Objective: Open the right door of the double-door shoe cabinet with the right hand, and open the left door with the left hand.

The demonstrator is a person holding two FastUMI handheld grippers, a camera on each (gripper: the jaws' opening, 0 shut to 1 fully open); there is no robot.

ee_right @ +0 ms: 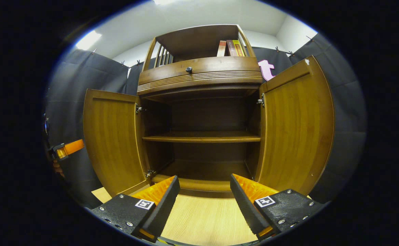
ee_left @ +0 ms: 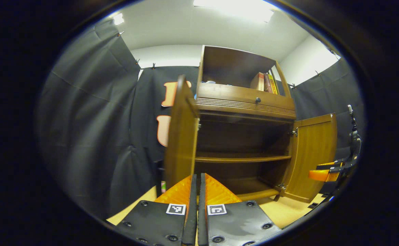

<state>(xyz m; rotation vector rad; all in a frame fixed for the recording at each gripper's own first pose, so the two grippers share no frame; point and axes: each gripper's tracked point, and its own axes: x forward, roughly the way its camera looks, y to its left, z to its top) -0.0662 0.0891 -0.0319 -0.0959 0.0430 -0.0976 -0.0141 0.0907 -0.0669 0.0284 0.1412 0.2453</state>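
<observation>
Both doors of the cabinet (ee_right: 203, 112) stand open. In the right gripper view the left door (ee_right: 112, 140) swings out to one side and the right door (ee_right: 297, 126) to the other, with the bare shelf (ee_right: 201, 138) and dark inside between them. The right tool (ee_right: 204, 198) hangs in front of the opening above the pale floor (ee_right: 203, 218), its fingers spread wide apart and gripping nothing.

In the left gripper view the left tool (ee_left: 197, 191) sits just beside the edge of the left door (ee_left: 180, 136); its fingers lie pressed together with nothing between them, as far as the low angle shows. The right door (ee_left: 314, 155) stands open farther off, with the other tool (ee_left: 324, 172) near it. A drawer knob (ee_left: 258, 100) and some books (ee_left: 266, 82) sit higher up.
</observation>
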